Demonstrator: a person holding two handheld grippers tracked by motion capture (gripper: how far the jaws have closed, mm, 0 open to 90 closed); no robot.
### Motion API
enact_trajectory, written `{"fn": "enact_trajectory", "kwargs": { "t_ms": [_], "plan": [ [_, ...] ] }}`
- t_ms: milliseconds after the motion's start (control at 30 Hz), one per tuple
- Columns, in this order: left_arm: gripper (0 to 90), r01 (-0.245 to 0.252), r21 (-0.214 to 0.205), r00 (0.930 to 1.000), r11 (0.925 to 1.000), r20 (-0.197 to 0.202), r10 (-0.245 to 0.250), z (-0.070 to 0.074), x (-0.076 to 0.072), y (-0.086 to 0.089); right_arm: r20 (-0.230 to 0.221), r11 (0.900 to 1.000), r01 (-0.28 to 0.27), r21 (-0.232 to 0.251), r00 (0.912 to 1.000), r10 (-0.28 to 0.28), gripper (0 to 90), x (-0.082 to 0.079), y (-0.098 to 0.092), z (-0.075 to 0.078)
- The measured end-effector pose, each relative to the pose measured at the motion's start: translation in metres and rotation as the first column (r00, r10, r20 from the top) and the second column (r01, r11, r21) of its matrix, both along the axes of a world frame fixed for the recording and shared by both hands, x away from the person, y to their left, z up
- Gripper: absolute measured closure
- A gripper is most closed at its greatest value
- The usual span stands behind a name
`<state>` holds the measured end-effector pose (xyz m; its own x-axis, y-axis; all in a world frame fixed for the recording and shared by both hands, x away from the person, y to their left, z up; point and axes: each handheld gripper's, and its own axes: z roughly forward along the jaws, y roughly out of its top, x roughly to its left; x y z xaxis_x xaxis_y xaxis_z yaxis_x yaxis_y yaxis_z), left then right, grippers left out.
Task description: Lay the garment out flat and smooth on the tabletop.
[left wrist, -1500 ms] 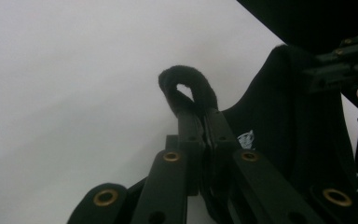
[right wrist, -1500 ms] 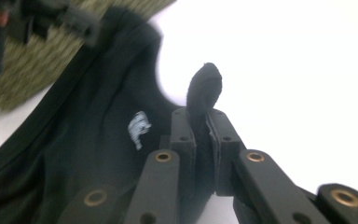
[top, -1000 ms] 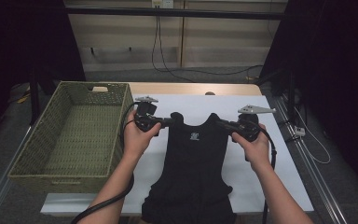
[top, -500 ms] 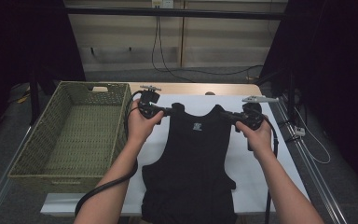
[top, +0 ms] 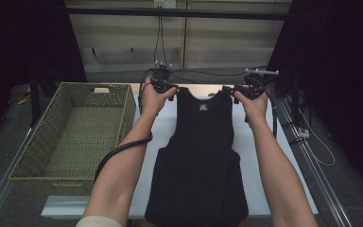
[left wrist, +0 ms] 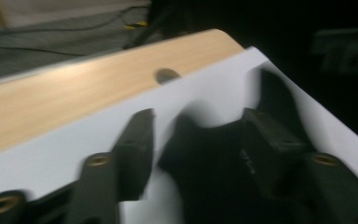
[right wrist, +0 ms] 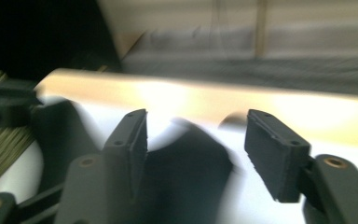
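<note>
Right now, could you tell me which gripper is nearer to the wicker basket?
The left. The left gripper is at the black top's left shoulder strap, just past the wicker basket's far right corner; the right gripper is at the other strap, farther away.

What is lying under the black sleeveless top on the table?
The black sleeveless top lies flat on a white sheet covering the wooden table. Whatever lies beneath its middle is covered.
</note>
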<state>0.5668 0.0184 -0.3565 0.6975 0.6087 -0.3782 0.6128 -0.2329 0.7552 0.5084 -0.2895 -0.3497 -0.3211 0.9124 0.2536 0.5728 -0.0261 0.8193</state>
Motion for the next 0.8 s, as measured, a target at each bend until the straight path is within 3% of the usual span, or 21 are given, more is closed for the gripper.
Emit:
{"fn": "enact_trajectory", "kwargs": {
  "t_ms": [67,133,267,367,467,800],
  "plan": [
    [32.3,0.027,-0.02,0.9994,0.9994,-0.02,-0.028,-0.009,-0.009,-0.001,-0.017,0.9993,-0.037,0.007,0.9991,0.037,30.5,-0.012,0.001,-0.014],
    [30.9,0.052,-0.057,0.996,0.997,-0.069,-0.056,-0.018,-0.017,-0.001,-0.047,0.9963,-0.074,0.044,0.996,0.076,29.3,-0.026,0.0,-0.027],
    [28.3,0.089,-0.094,0.9896,0.9916,-0.105,-0.099,-0.026,-0.03,0.002,-0.063,0.9889,-0.119,0.089,0.9903,0.124,25.4,-0.052,-0.003,-0.041],
    [26.7,0.102,-0.09,0.9875,0.9907,-0.112,-0.111,-0.027,-0.038,0.008,-0.057,0.9866,-0.132,0.096,0.9889,0.137,25.0,-0.067,-0.006,-0.045],
    [24.4,0.106,-0.047,0.9875,0.9933,-0.113,-0.11,-0.029,-0.049,0.014,-0.067,0.9882,-0.13,0.08,0.9885,0.136,24.5,-0.08,-0.01,-0.049],
    [18.5,0.127,-0.049,0.9845,0.9907,-0.116,-0.132,-0.042,-0.08,0.018,-0.082,0.9876,-0.151,0.043,0.9847,0.154,21.0,-0.116,-0.014,-0.065]
  ]
}}
